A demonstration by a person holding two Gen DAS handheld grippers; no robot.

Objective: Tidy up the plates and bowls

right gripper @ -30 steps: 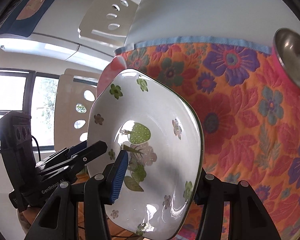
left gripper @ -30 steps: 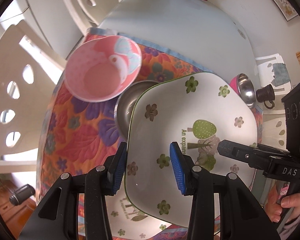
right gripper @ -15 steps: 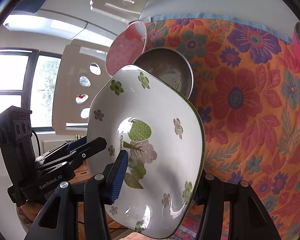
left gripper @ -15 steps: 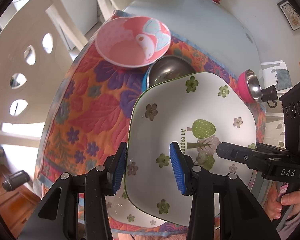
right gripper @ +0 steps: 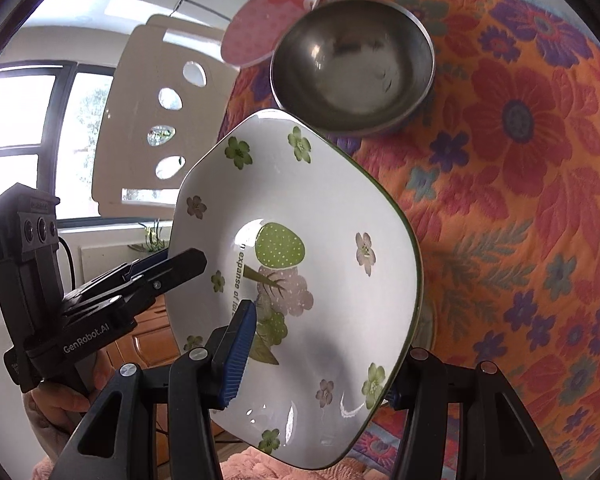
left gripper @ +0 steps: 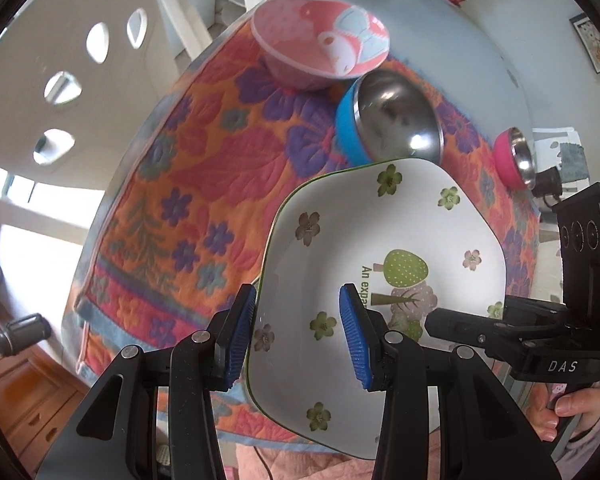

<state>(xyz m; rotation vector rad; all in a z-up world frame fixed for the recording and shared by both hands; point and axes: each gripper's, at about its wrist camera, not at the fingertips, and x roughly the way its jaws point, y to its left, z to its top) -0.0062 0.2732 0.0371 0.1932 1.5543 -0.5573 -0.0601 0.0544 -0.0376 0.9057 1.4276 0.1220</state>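
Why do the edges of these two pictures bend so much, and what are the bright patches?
Left wrist view: the fisheye lens curves the floral cloth and blackens the corners; the window at left is blown out. Right wrist view: glare spots shine on the flowered plate, the steel bowl looks slightly smeared, and the window is overexposed.

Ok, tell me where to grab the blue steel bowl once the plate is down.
Take the blue steel bowl by its thin rim, one finger inside and one on the blue wall, coming from above. It sits upright and open on the floral cloth; the near side faces the plate, so it looks freest.
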